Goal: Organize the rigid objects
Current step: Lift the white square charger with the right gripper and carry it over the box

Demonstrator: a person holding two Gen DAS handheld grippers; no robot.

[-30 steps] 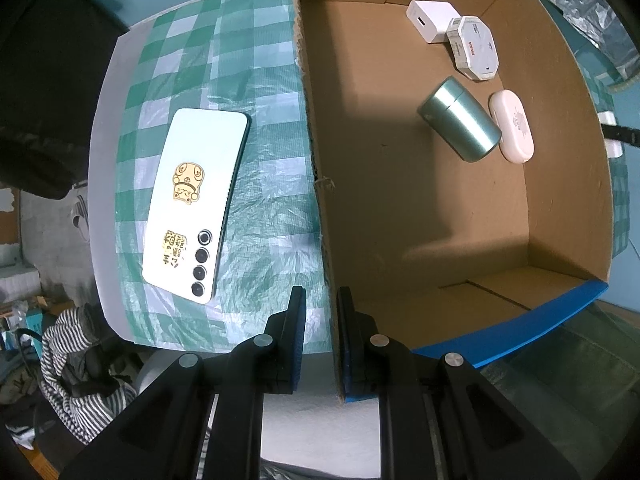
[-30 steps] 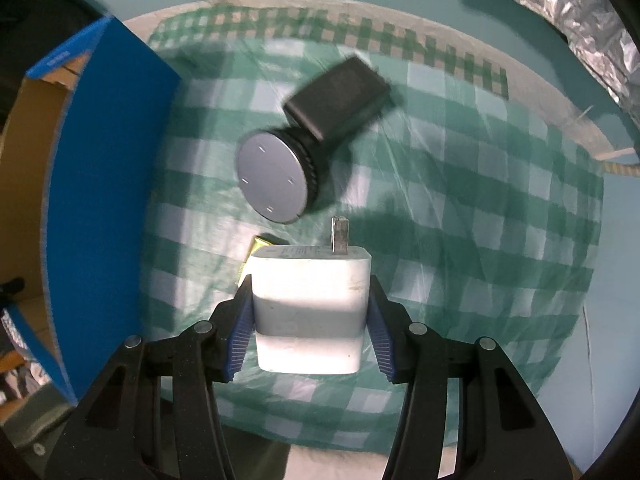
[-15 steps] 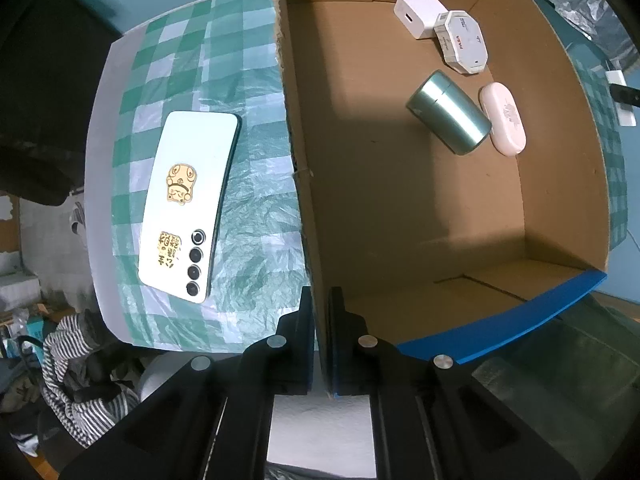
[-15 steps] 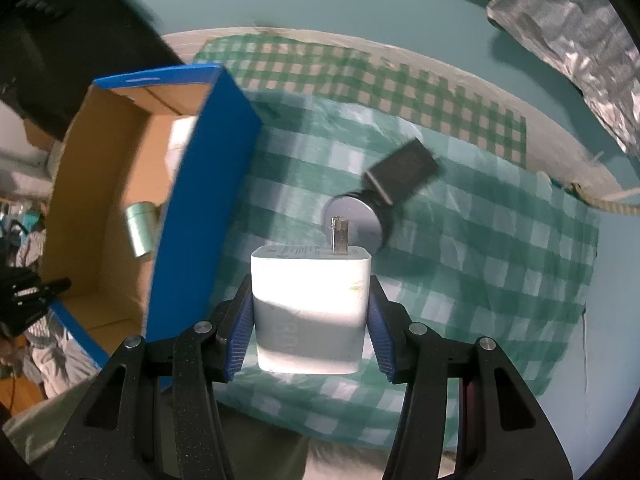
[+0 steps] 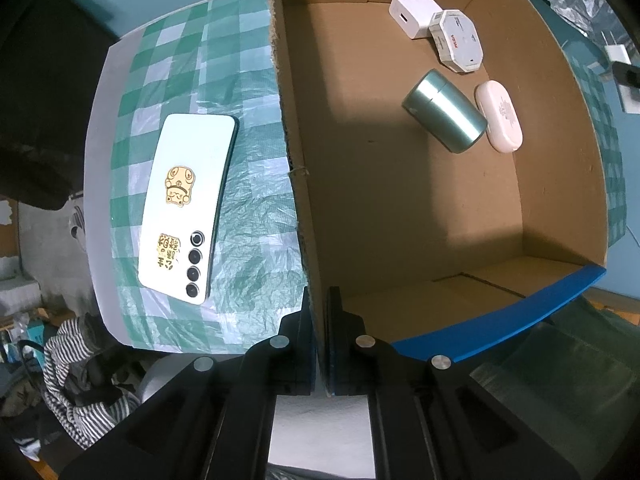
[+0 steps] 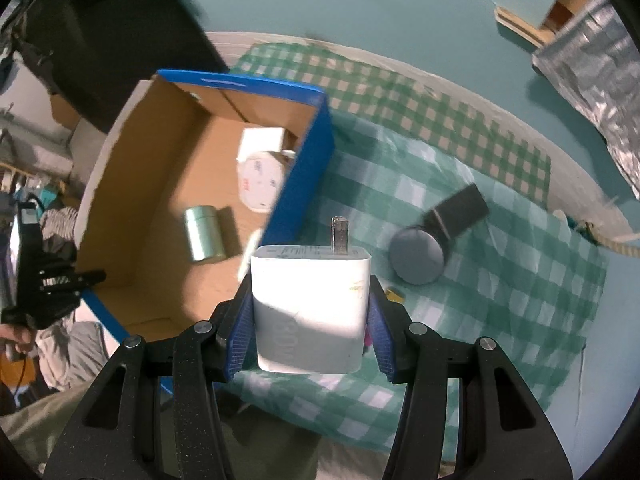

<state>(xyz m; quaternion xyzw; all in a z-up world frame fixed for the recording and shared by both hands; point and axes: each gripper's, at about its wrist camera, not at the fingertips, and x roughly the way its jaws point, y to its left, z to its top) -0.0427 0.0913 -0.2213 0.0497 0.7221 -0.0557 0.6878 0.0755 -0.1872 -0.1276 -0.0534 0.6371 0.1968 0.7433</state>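
Right wrist view: the right gripper (image 6: 310, 320) is clamping a white charger (image 6: 308, 312) between its blue pads, prong pointing away, and holding it above the checked cloth (image 6: 500, 300) just beside the box (image 6: 298, 184). Left wrist view: the left gripper (image 5: 320, 336) is pinching the box's near wall, jaws nearly together. A phone (image 5: 188, 204) is lying face down on the cloth outside; a green can (image 5: 444, 112) is lying inside.

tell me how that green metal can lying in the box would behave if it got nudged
The green can lies on its side on the flat cardboard box floor, so it would probably roll. Its smooth, shiny wall looks slippery for pads. The pink case close beside it might stop a roll that way.
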